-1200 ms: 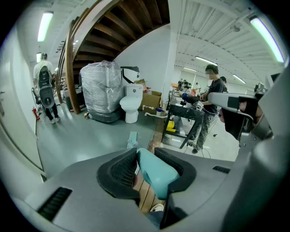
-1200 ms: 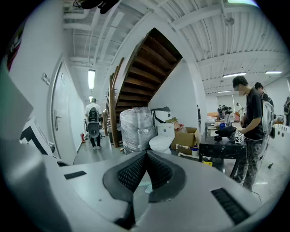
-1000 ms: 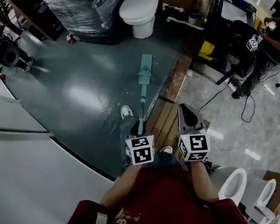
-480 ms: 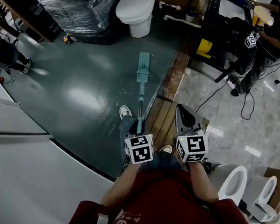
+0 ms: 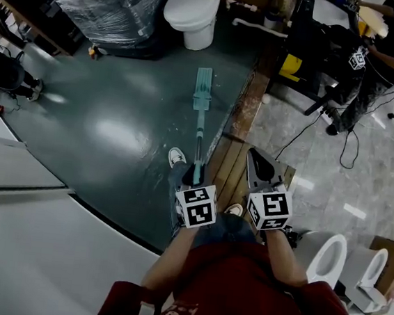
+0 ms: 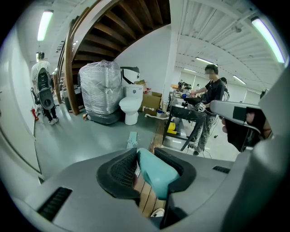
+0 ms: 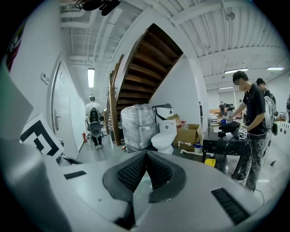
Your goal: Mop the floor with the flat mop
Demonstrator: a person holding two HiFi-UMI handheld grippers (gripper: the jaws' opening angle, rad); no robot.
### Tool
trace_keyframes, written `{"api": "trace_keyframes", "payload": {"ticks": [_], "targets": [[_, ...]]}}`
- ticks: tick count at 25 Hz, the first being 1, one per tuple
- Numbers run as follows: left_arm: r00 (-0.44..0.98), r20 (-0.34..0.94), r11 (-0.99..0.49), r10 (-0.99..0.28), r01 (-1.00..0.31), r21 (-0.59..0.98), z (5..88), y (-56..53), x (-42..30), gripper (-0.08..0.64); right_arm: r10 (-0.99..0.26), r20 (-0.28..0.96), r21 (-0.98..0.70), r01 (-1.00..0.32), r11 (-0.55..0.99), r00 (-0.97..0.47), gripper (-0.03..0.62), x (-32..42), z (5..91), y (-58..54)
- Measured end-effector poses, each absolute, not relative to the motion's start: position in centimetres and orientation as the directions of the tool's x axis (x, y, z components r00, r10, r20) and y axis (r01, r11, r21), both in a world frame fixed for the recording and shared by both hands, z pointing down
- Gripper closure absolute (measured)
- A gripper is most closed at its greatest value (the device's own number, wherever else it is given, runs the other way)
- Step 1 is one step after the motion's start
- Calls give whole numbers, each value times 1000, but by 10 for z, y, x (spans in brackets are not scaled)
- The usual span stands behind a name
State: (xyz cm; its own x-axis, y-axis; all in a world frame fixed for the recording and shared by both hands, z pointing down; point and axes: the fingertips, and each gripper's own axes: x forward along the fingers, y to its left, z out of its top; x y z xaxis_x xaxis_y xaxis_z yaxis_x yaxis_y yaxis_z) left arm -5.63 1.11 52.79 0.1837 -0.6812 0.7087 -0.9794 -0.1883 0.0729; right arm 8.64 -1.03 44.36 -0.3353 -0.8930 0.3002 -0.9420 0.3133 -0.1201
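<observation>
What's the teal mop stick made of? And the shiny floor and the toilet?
The mop handle: probably plastic, smooth matte teal, rounded end. The floor: seems a coated or painted hard surface, glossy with light glare. The toilet: likely glazed ceramic, white and shiny.

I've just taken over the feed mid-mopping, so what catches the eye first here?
The teal flat mop lies stretched out on the glossy dark green floor, with its handle clamped in the left gripper. Beyond the mop head stands a white toilet beside a plastic-wrapped bundle. The right gripper is shut and empty.
</observation>
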Motion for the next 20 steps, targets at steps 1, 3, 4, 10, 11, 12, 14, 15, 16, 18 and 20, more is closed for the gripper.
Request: {"api": "trace_keyframes", "payload": {"ticks": [1,3,4,10,11,12,14,15,16,18,20], "targets": [[184,708,-189,-681,-979,73,528,7,-57,425,-893,302,-121,-942,313,-335,575,85,444,-14],[186,708,-191,-681,-979,73,529,-2,-58,425,-892,304,-122,-942,313,-335,575,83,446,-22],[187,708,-192,-681,-979,74,530,-6,-59,425,-891,306,-123,-942,312,-335,575,82,447,-26],[192,705,-192,-683,-978,81,536,-31,-67,425,-891,310,-124,-943,309,-333,575,72,453,-45],[194,704,-194,-683,-978,81,536,-36,-68,425,-891,311,-124,-944,307,-331,575,71,453,-49],[195,704,-196,-683,-977,81,536,-42,-69,425,-891,312,-125,-944,304,-329,575,69,454,-54],[196,704,-199,-683,-977,79,537,-53,-71,425,-891,316,-126,-946,300,-325,575,67,456,-63],[196,704,-200,-682,-977,79,538,-58,-71,425,-891,319,-128,-946,298,-324,575,66,457,-67],[197,704,-200,-683,-977,80,538,-62,-71,425,-890,322,-129,-947,296,-322,575,65,459,-72],[199,702,-200,-684,-976,83,540,-71,-73,425,-889,328,-131,-948,290,-318,575,63,463,-79],[202,701,-198,-684,-976,88,542,-80,-76,425,-889,333,-131,-949,287,-315,575,59,467,-87]]}}
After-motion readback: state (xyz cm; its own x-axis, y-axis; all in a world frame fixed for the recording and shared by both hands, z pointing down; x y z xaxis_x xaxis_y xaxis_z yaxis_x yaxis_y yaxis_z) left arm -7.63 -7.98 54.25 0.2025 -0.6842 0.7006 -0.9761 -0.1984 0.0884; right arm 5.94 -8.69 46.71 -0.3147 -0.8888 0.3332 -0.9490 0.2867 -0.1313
